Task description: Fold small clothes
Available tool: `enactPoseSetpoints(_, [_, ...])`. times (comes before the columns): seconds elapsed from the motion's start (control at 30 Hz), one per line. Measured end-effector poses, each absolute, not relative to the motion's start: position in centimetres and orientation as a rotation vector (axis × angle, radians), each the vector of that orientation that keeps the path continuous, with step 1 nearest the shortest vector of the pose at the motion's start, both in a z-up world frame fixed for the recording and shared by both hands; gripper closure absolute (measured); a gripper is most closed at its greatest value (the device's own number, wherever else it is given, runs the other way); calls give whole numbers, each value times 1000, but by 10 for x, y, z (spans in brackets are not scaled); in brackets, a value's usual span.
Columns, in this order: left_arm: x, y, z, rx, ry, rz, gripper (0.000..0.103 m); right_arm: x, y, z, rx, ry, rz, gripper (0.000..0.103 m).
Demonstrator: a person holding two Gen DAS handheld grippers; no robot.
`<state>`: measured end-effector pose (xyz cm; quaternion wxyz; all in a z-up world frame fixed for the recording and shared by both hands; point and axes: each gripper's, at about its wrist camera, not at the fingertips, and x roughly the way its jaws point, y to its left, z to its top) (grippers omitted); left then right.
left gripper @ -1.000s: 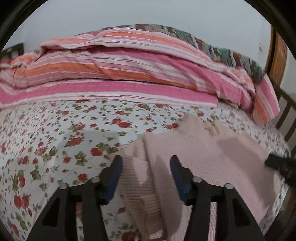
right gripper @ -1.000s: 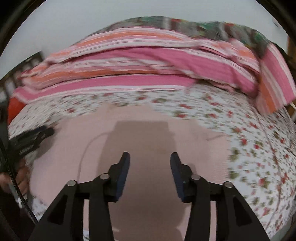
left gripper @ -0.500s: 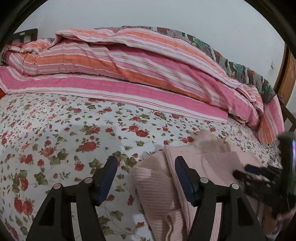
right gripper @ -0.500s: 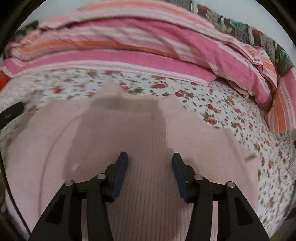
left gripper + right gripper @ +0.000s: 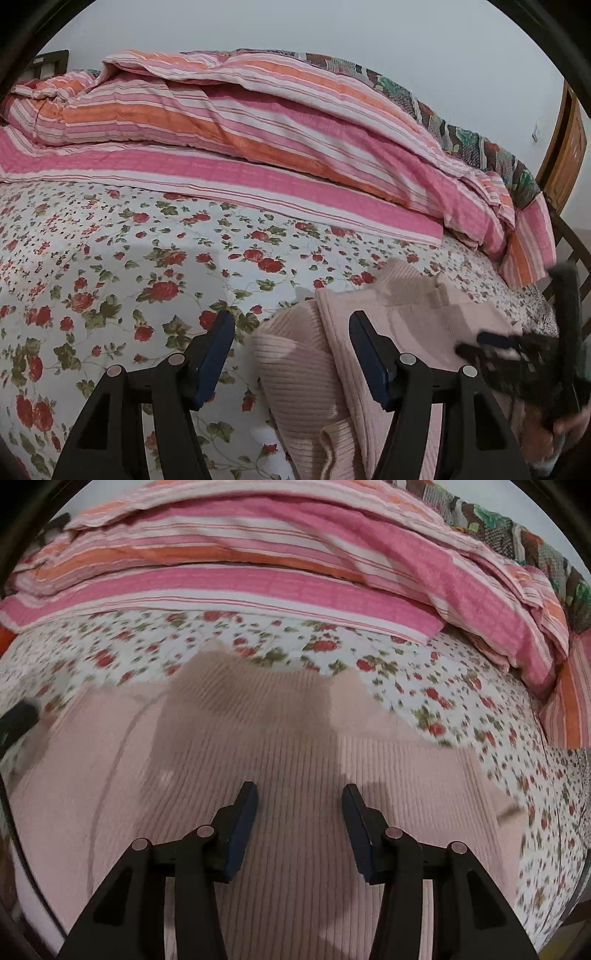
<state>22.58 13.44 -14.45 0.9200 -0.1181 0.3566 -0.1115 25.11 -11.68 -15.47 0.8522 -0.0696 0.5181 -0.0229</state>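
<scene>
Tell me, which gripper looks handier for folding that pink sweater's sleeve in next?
Probably the left gripper: its open fingers sit right over the bunched sleeve at the pink sweater's edge. The right gripper, also open, hovers over the flat middle.

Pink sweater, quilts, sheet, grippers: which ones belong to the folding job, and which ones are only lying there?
For the job:
pink ribbed sweater
left gripper, open
right gripper, open

Only lying there:
striped quilt
patterned blanket behind it
floral sheet
</scene>
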Motion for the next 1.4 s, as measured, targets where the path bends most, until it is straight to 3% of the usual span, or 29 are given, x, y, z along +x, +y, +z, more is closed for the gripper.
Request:
enactPoseSetpoints(0.33, [209, 133, -135, -223, 719, -288, 41, 142, -109, -142, -98, 953, 7, 57])
enactPoseSetpoints(0.67, [147, 138, -154, -305, 883, -385, 41, 79, -100, -165, -211, 898, 46, 57])
enactPoseSetpoints(0.9, [105, 143, -175, -385, 891, -421, 39, 63, -126, -149, -87, 894, 185, 57])
enactPoseSetpoints(1.17, [129, 127, -166, -389, 854, -385, 38, 89, -207, -99, 82, 724, 95, 57])
enactPoseSetpoints(1.4, [151, 120, -177, -360, 872, -399, 38, 98, -261, -115, 270, 651, 110, 57])
